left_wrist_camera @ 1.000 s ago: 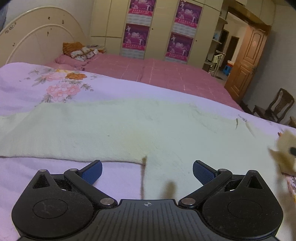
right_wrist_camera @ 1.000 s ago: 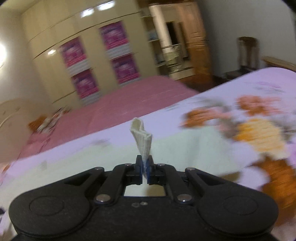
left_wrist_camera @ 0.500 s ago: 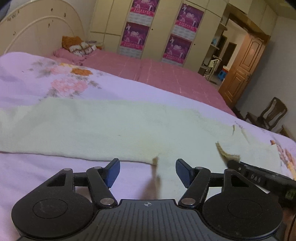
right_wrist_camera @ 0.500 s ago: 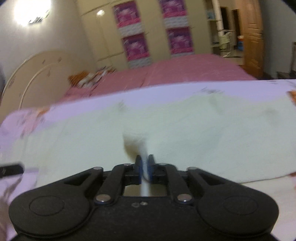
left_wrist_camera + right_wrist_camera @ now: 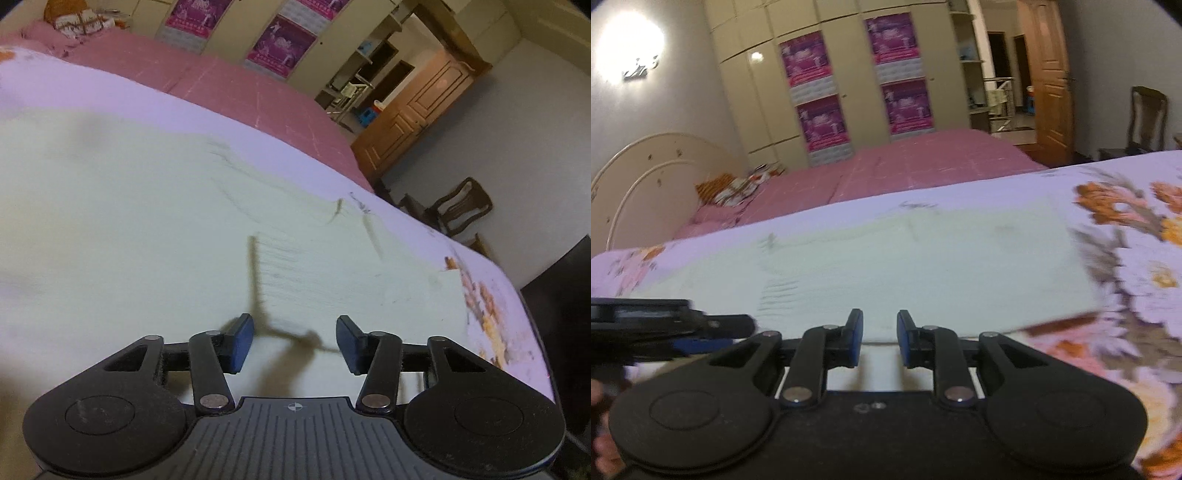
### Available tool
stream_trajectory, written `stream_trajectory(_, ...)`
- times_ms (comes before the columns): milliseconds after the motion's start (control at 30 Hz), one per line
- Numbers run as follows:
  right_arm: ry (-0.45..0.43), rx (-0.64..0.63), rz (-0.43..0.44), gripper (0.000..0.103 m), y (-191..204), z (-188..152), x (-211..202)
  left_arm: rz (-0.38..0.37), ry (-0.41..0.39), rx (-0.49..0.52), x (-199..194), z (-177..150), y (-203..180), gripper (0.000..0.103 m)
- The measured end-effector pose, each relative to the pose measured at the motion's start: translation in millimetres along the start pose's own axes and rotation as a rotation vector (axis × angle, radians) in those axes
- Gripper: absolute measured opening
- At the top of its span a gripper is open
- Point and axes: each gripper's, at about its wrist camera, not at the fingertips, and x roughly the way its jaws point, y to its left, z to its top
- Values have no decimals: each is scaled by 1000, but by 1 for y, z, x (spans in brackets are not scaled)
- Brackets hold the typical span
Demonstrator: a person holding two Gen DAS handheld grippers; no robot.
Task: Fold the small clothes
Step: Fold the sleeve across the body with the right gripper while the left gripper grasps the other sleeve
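A pale cream knitted garment [image 5: 147,221] lies spread flat on the lilac floral bedspread [image 5: 1137,266]. A folded layer of it, with a straight edge [image 5: 255,266], rests on top just ahead of my left gripper [image 5: 295,341]. That gripper hovers low over the cloth. Its jaws are closing, stand partly apart, and no cloth is between the pads. In the right wrist view the same garment [image 5: 923,266] stretches across the bed. My right gripper [image 5: 880,343] is at its near edge, jaws opening a small gap with nothing between them. The left gripper [image 5: 665,321] shows at that view's left.
Beyond the bedspread lies a pink checked bed [image 5: 905,166] with a cream headboard [image 5: 646,177] and pillows. Wardrobe doors carry purple posters [image 5: 820,118]. A wooden door [image 5: 424,110] and a chair [image 5: 461,210] stand past the bed's right edge.
The right gripper has let go of the cloth corner it was pinching, and that flap now lies folded on the garment. The left gripper's jaws have narrowed, and it has moved right over the cloth.
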Motion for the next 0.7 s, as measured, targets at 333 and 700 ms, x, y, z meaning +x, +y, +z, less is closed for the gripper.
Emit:
stream_trajectory(333,43,164,-29,34,-59,-16,-8,-3,-34,6,17,10,-2,3)
stream_trajectory(700,52,371,95,43,-76,-21,1,98,-105,8,-41,37,53,3)
